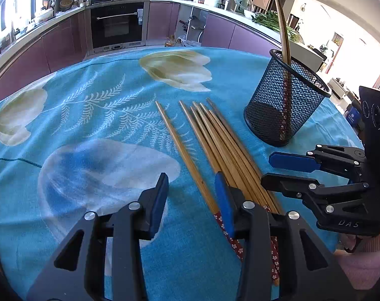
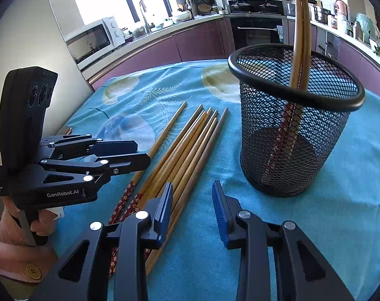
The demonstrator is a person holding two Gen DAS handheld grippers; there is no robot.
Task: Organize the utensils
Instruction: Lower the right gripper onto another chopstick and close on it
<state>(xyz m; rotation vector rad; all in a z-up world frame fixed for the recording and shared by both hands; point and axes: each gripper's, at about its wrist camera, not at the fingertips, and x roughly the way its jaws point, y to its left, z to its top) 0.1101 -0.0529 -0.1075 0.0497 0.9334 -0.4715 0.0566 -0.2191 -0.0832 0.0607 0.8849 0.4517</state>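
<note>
Wooden chopsticks (image 1: 215, 148) lie loose on the bench (image 1: 94, 115), one between the left gripper (image 1: 192, 188)'s spread fingers; right gripper (image 2: 192, 208), fingers spread and empty, sits beside them; mesh cup (image 2: 290, 135) ahead holds two; next, likely pinching one.

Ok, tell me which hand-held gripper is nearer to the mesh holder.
Right. The right hand-held gripper hovers open beside the black mesh holder, just short of its base. The left hand-held gripper sits farther off, open over the loose chopsticks lying between it and the holder.
</note>
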